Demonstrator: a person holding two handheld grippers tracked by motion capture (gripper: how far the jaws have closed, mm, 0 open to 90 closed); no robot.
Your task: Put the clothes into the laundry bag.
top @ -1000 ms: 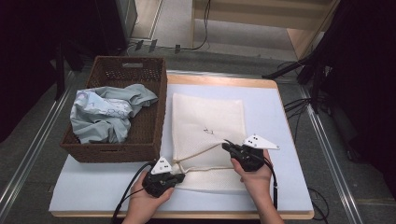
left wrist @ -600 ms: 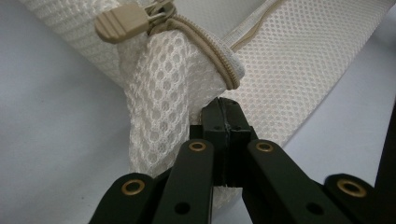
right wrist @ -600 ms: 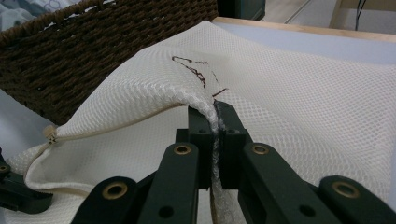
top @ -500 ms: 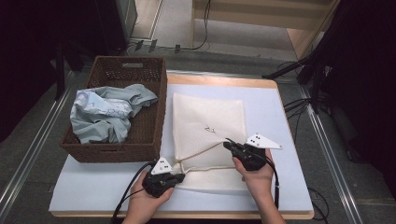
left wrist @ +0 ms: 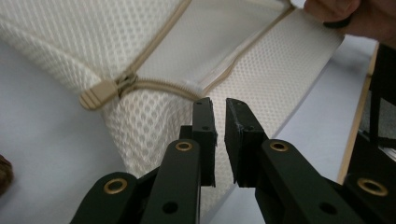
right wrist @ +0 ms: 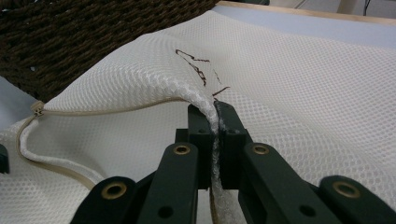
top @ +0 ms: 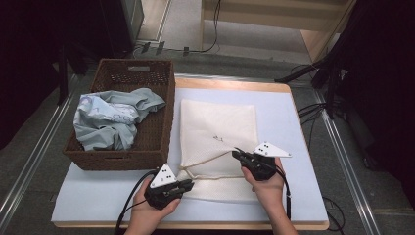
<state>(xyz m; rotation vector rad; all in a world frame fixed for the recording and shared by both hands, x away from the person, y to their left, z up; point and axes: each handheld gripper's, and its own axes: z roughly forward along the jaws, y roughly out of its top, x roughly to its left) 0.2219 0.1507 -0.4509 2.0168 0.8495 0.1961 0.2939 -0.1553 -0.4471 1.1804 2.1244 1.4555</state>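
Cream mesh laundry bag [top: 218, 134] lying flat at the middle of the table [top: 303, 127], its long axis running near to far, its zippered mouth along the near edge. The zipper pull [left wrist: 98, 94] sits at the mouth's left end, just ahead and to the left of the left gripper [top: 188, 185], the nearer of the two to it; this gripper's jaws have just been parting and stand slightly apart with nothing between them. The right gripper [right wrist: 215, 109], pressed together, pinches the mouth's upper mesh edge and lifts it. At far left a wicker basket [top: 161, 142] holds crumpled pale-blue clothes [top: 115, 120].
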